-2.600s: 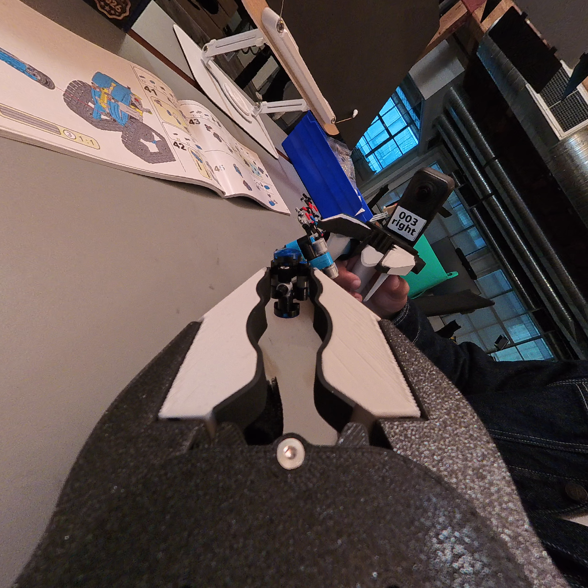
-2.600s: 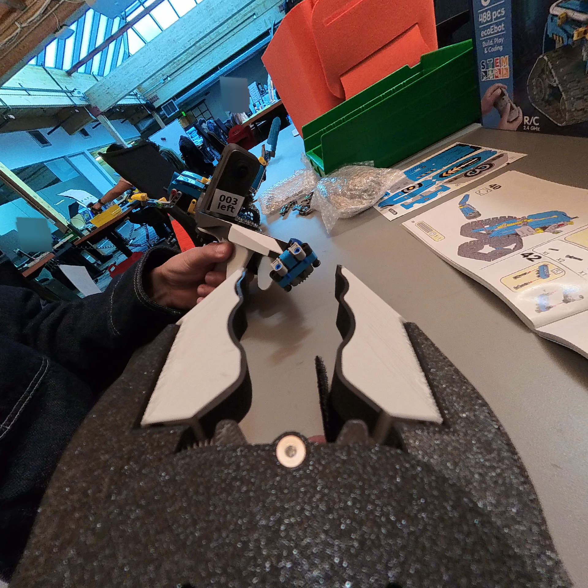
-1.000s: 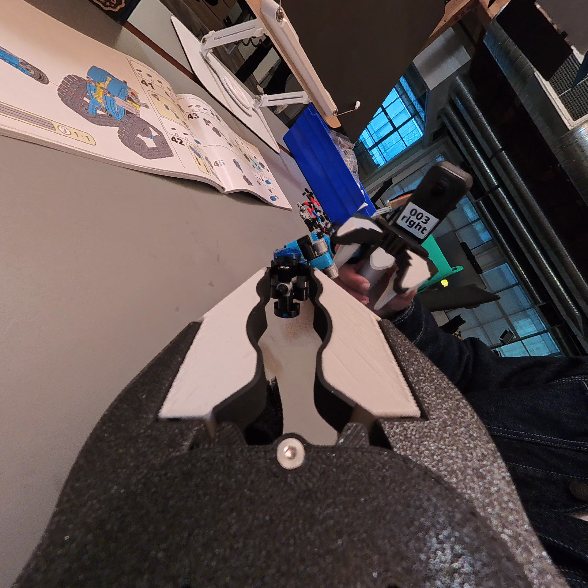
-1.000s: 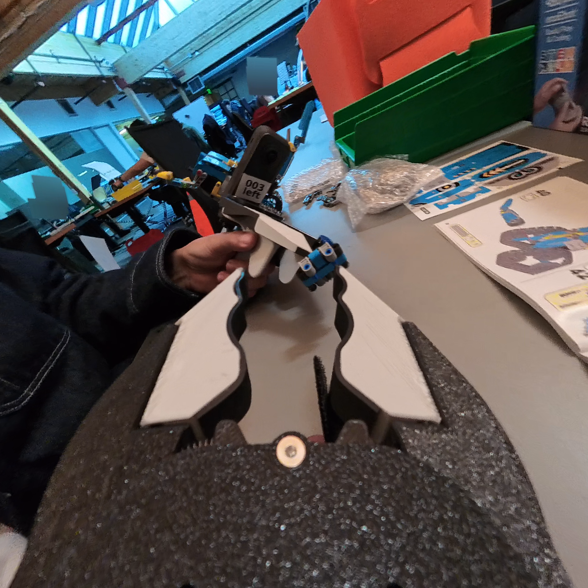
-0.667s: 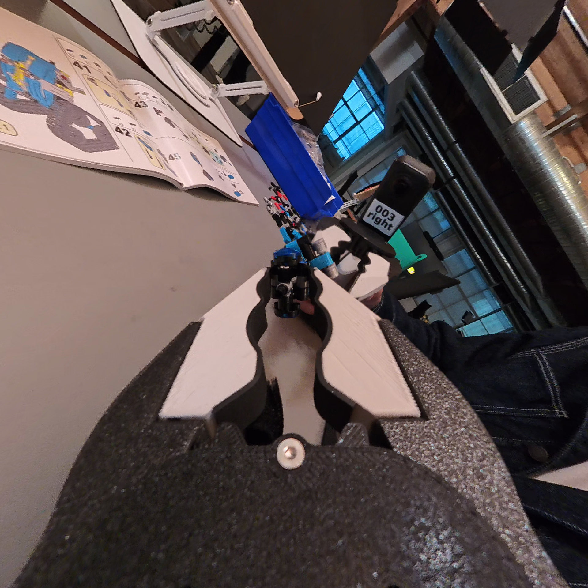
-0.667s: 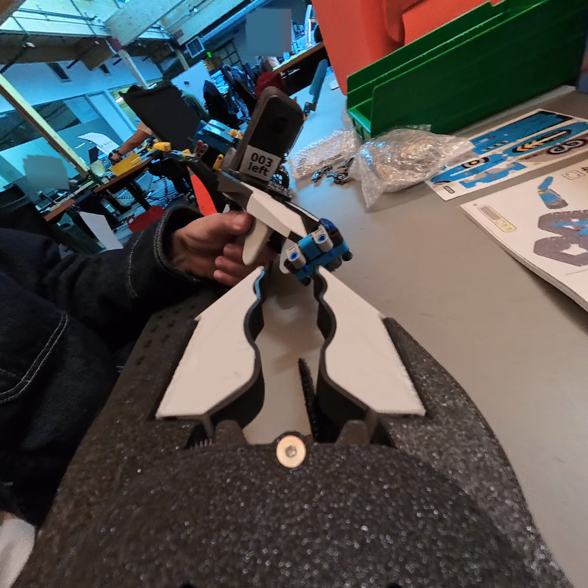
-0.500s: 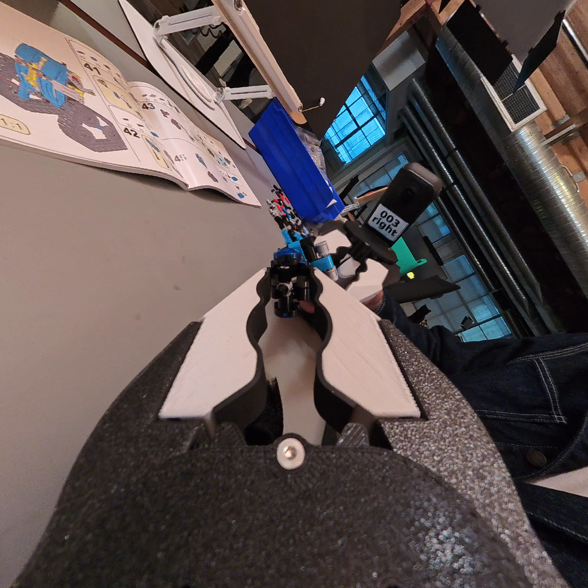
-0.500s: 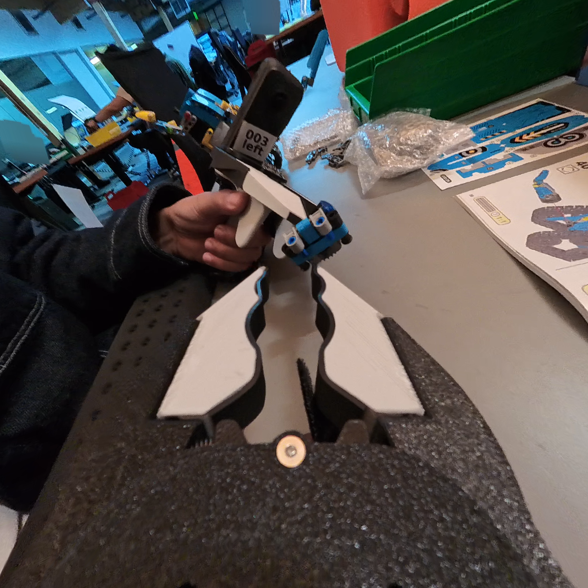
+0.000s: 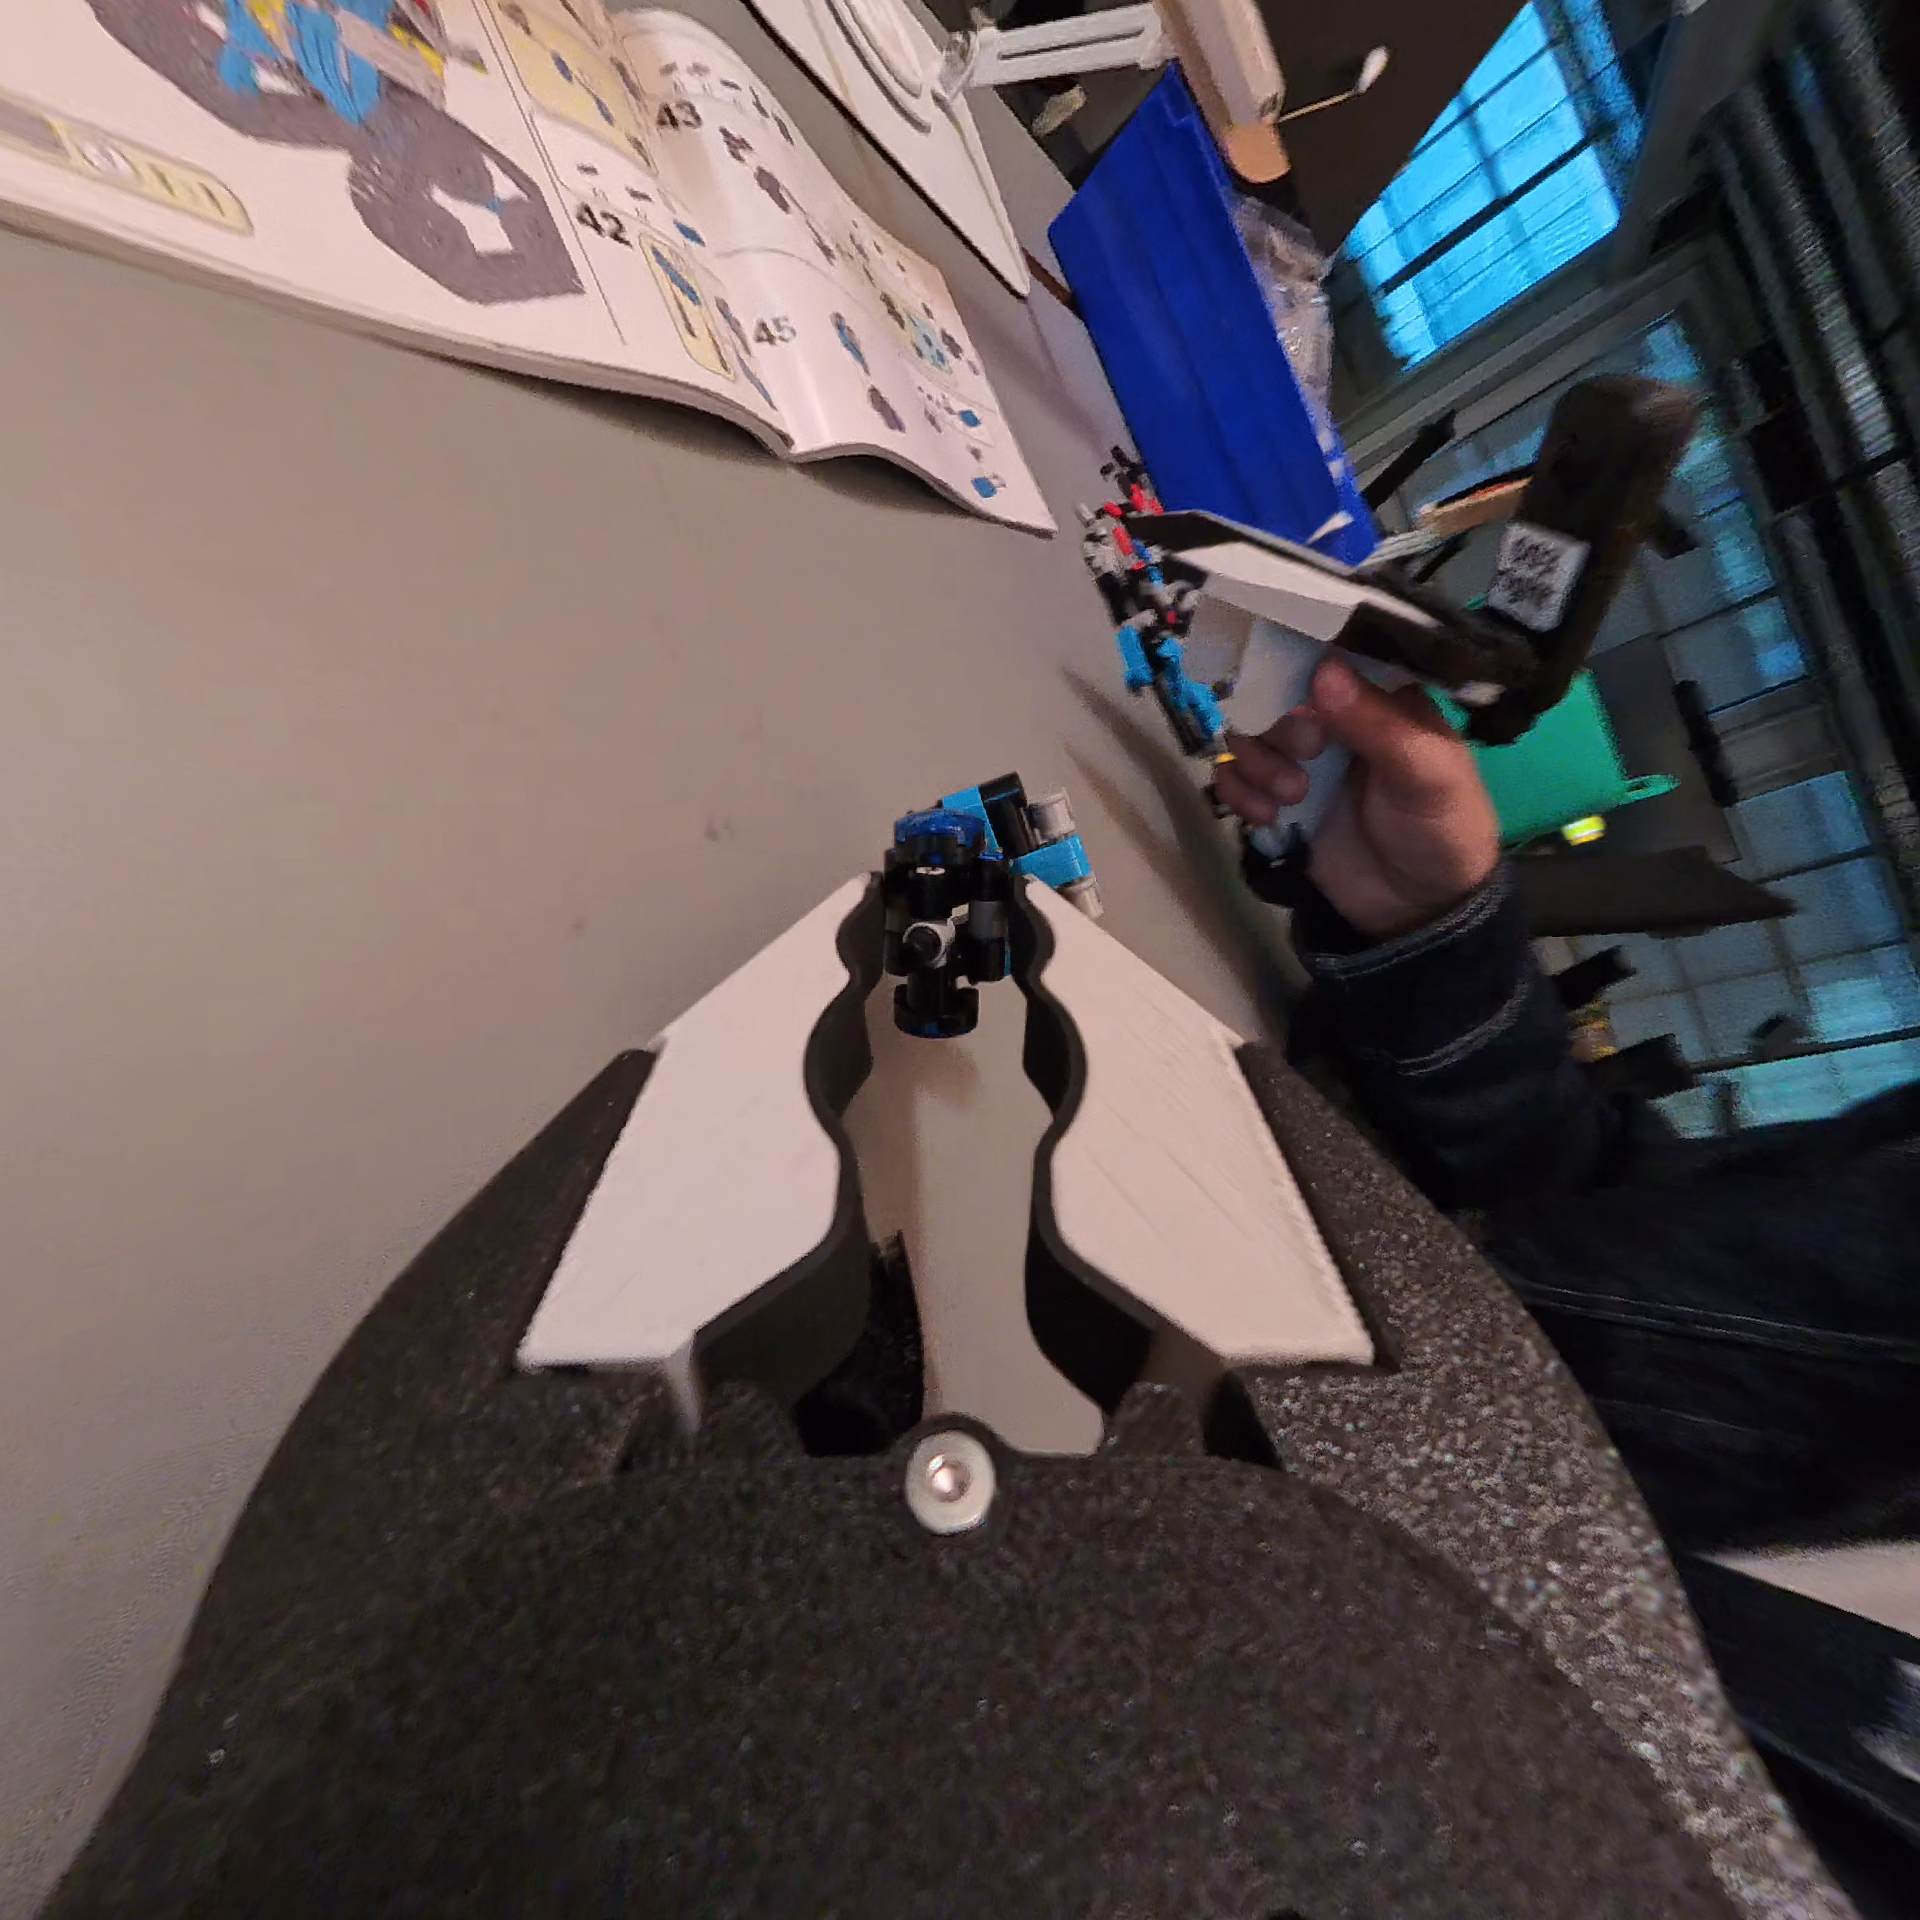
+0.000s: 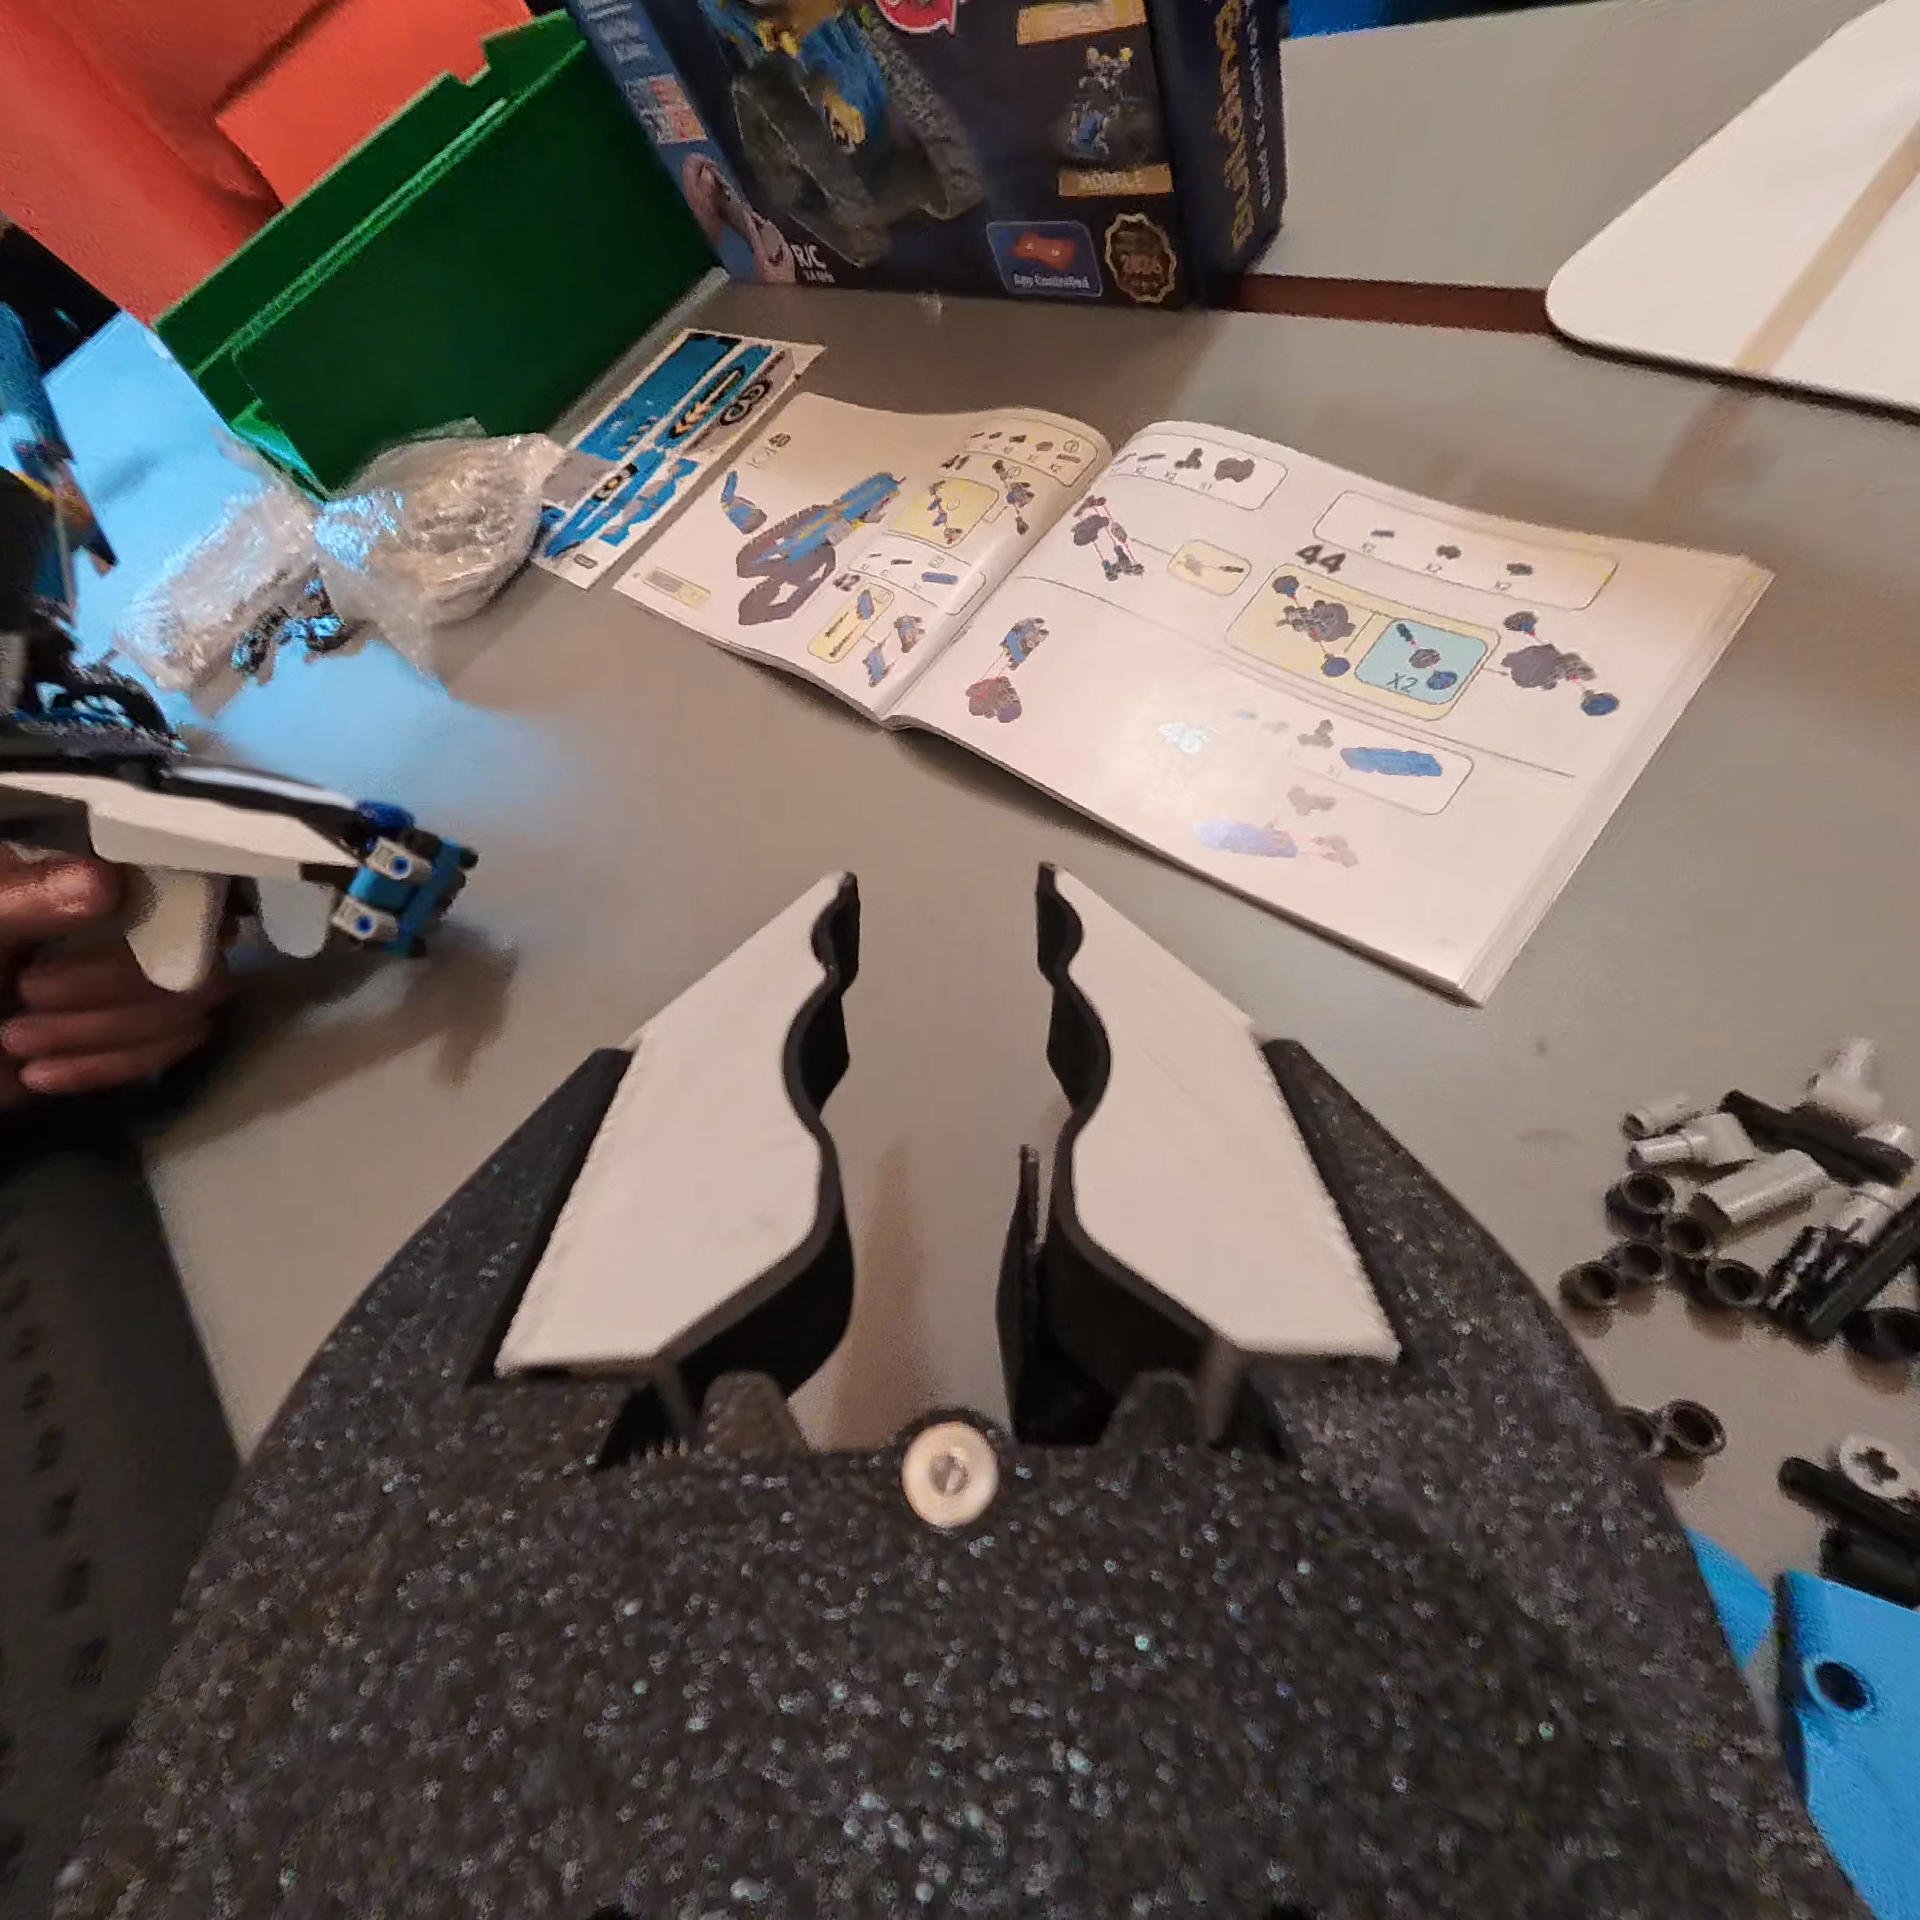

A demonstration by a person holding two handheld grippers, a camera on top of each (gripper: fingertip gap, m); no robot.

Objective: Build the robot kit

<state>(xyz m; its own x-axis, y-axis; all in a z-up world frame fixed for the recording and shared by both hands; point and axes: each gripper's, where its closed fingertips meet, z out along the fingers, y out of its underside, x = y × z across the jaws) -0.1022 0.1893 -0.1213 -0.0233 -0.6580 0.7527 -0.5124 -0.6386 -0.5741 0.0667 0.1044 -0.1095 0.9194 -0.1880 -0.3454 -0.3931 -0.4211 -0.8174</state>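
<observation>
Left claw (image 9: 940, 914): fingers drawn together, clamped on a small black-and-blue brick assembly (image 9: 956, 904) held above the grey table (image 9: 416, 727). Right claw (image 10: 945, 894): fingers apart, gripping nothing, over bare table, with loose black and grey parts (image 10: 1756, 1216) just to its right. Beyond it an open booklet (image 10: 1195, 665) lies flat; farther back, plastic bags (image 10: 416, 530), a green bin (image 10: 457, 270) and a dark box (image 10: 935, 135). Change since 0.5 s ago: the right claw has left the assembly, swung toward the booklet and opened wider; the left grip is unchanged.
</observation>
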